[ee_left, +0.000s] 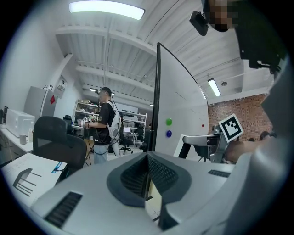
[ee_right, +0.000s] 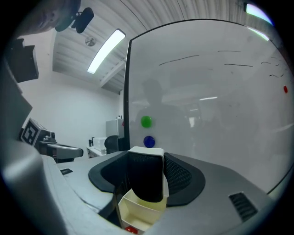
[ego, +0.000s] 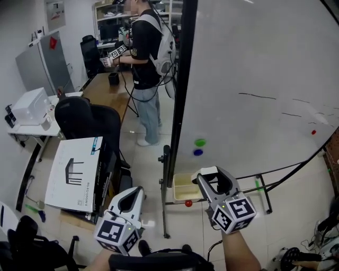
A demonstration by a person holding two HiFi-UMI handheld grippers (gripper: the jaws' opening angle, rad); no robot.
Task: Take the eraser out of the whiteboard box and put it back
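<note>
Black-and-white eraser (ee_right: 146, 179), cream whiteboard box (ego: 184, 185), green magnet (ego: 200, 142), blue magnet (ego: 198, 152); black office chair (ego: 85, 119), white board (ego: 254, 63)

pale tiled floor (ego: 153, 174) runs far into the room. at far left a white wall (ego: 21, 32) backs a grey cabinet (ego: 45, 63). a black office chair (ego: 87, 119) stands near a long wooden desk (ego: 103, 95), with a person (ego: 144, 47) standing at the desk's right. a tube light (ee_left: 106, 9) glows on the ribbed white ceiling. a brick wall (ee_left: 243, 108) closes the far right.
</note>
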